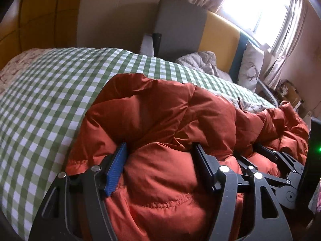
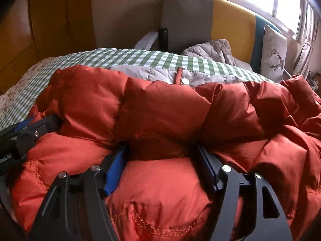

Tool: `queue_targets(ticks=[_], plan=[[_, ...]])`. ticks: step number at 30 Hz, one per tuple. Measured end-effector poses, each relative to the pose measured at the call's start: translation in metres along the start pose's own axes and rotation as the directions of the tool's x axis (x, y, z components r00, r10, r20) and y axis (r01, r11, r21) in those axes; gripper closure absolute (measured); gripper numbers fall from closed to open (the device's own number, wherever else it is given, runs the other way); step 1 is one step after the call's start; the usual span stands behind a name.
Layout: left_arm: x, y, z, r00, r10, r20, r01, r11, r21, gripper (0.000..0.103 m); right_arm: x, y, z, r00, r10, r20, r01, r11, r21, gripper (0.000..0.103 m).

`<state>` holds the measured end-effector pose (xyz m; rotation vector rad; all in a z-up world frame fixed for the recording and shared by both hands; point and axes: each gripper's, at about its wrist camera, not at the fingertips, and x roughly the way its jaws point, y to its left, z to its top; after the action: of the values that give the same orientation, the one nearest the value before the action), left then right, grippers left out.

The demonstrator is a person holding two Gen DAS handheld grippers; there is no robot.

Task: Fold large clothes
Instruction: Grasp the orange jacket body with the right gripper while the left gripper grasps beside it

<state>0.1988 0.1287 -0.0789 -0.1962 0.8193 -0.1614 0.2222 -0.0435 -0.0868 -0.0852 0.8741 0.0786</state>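
The puffy rust-orange quilted jacket (image 2: 164, 108) lies bunched on the green-checked bed (image 1: 50, 92); left tongs (image 1: 160, 160) and right tongs (image 2: 162, 158), side by side, each clamp a thick fold.

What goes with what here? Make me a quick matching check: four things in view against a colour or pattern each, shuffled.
Things:
1. jacket
2. bedsheet
3. pillow
4. tong pads

Colours or patterns:
A. blue
B. deer print
C. rust orange
D. green and white check

Pairs: 1-C, 2-D, 3-B, 4-A
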Motion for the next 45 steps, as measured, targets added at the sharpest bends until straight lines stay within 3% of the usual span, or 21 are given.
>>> queue_targets(ticks=[3, 6, 10, 14, 20, 26, 29, 32, 45], plan=[[-0.015, -0.012, 0.002, 0.999, 0.052, 0.015, -0.052, 0.999, 0.010, 0.037, -0.001, 0.000, 0.000, 1.000, 0.005, -0.001, -0.005, 1.000, 0.005, 0.036], [-0.039, -0.030, -0.002, 0.997, 0.048, 0.061, -0.050, 0.998, 0.033, 0.033, -0.010, -0.005, 0.002, 1.000, 0.031, -0.006, -0.031, 0.999, 0.037, 0.033], [-0.057, -0.046, -0.004, 0.995, 0.024, 0.095, -0.031, 0.997, 0.072, 0.029, -0.043, -0.013, 0.000, 0.995, 0.096, 0.028, -0.098, 0.992, 0.075, 0.021], [-0.068, -0.061, -0.008, 0.994, -0.003, 0.109, -0.008, 0.995, 0.095, 0.028, -0.078, -0.035, -0.006, 0.992, 0.103, 0.078, -0.112, 0.987, 0.116, 0.021], [-0.070, -0.083, -0.015, 0.995, -0.040, 0.096, 0.028, 0.991, 0.128, 0.029, -0.117, -0.084, -0.024, 0.995, 0.017, 0.100, -0.034, 0.985, 0.168, 0.031], [-0.060, -0.107, -0.024, 0.996, -0.070, 0.063, 0.058, 0.984, 0.169, 0.028, -0.142, -0.132, -0.040, 0.988, -0.109, 0.108, 0.082, 0.969, 0.232, 0.031], [-0.051, -0.117, -0.028, 0.996, -0.077, 0.041, 0.067, 0.978, 0.195, 0.028, -0.145, -0.153, -0.047, 0.980, -0.177, 0.094, 0.148, 0.956, 0.255, 0.030], [-0.040, -0.126, -0.033, 0.997, -0.083, 0.012, 0.078, 0.974, 0.211, 0.028, -0.138, -0.167, -0.052, 0.980, -0.191, 0.061, 0.167, 0.946, 0.278, 0.028], [0.005, -0.135, -0.042, 0.992, -0.075, -0.098, 0.097, 0.965, 0.242, 0.027, -0.098, -0.180, -0.068, 0.987, -0.153, -0.039, 0.158, 0.940, 0.304, 0.020]])
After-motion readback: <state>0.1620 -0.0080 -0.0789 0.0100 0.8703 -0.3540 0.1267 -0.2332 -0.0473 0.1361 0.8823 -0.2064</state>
